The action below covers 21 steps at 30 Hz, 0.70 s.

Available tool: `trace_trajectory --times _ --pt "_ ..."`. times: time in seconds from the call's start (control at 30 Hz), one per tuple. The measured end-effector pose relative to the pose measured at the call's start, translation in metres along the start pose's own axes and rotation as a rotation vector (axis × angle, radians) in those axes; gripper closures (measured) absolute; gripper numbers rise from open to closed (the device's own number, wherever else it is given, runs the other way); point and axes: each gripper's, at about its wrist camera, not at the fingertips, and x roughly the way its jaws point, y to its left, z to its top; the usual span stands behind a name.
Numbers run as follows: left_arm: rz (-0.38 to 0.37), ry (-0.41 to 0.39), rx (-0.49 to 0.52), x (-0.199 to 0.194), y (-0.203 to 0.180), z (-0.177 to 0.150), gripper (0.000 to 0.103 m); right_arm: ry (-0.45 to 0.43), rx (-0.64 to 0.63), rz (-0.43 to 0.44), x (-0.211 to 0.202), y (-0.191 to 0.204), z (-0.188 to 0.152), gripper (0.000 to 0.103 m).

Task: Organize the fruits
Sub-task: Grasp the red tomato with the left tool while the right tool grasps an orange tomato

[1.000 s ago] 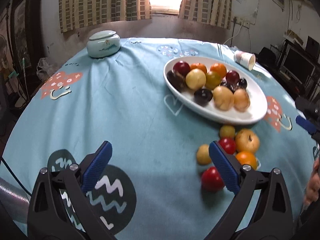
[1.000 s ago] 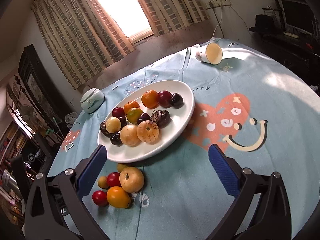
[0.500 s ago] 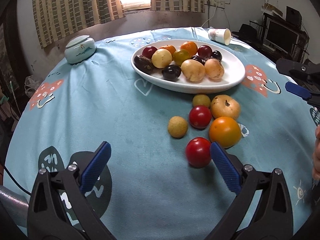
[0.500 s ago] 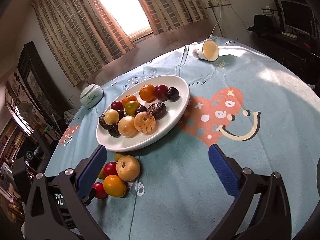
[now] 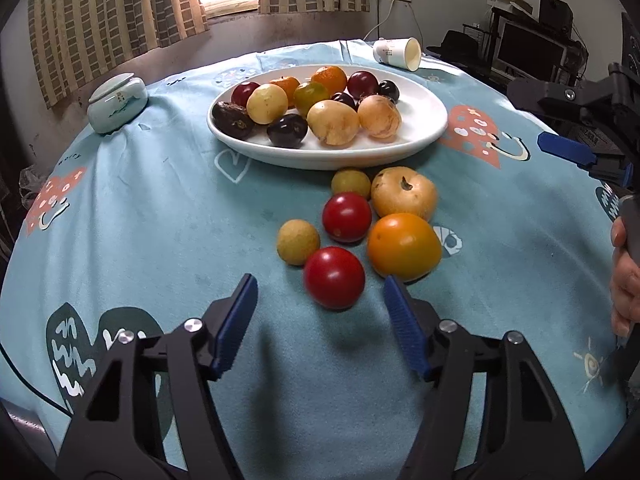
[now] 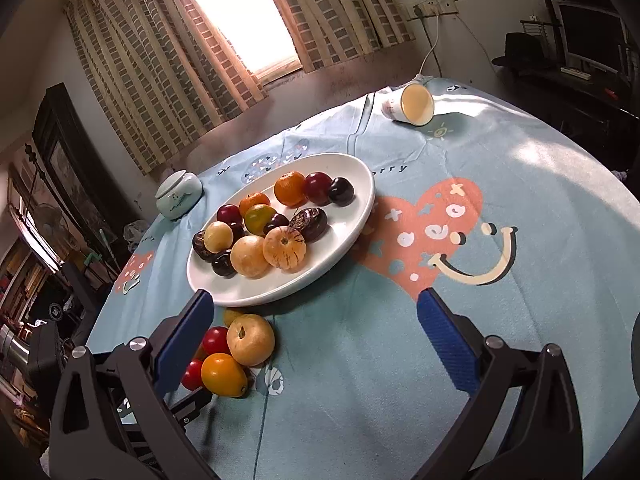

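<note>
Blue pads frame your left gripper, whose jaws have just been closing. They are still apart and grip nothing: the nearest red tomato lies just ahead of the tips, right of centre, closer to the right-hand pad. It is round, so no long axis matters; you likely only need to push forward and a touch right before clamping. Your left hand is clearly the nearer one.

The tomato heads a loose cluster on the blue tablecloth, toward the near edge: a small yellow fruit, an orange tomato just beside it, and more behind.

Your right gripper hangs spread wide and empty.

Farther on, mid-table, the white plate already carries many fruits. A tipped cup lies at the far edge.
</note>
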Motion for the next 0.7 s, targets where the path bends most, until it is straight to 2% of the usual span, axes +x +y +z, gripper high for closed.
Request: trace_trajectory --times 0.1,0.2,0.27,0.47,0.57,0.63,0.7 --pt "-0.025 0.005 -0.027 0.002 0.004 0.001 0.037 0.003 -0.007 -0.003 0.001 0.001 -0.001 0.001" --pt "-0.037 0.006 -0.038 0.004 0.006 0.002 0.047 0.005 -0.016 -0.007 0.003 0.002 -0.002 0.001" --pt "-0.06 0.015 -0.045 0.006 0.007 0.002 0.068 0.011 -0.019 -0.008 0.004 0.002 -0.002 0.001" --pt "-0.062 0.023 -0.057 0.008 0.009 0.001 0.07 0.03 -0.026 -0.007 0.008 0.003 -0.004 0.001" --pt "0.008 -0.011 -0.063 -0.001 0.013 0.002 0.071 0.055 -0.061 0.006 0.011 0.009 -0.006 0.001" --pt "0.076 -0.053 -0.106 -0.013 0.025 0.003 0.071 0.072 -0.104 0.019 0.013 0.017 -0.01 0.001" --pt "0.114 -0.06 -0.148 -0.018 0.04 0.002 0.071 0.1 -0.17 0.034 0.017 0.03 -0.017 0.003"
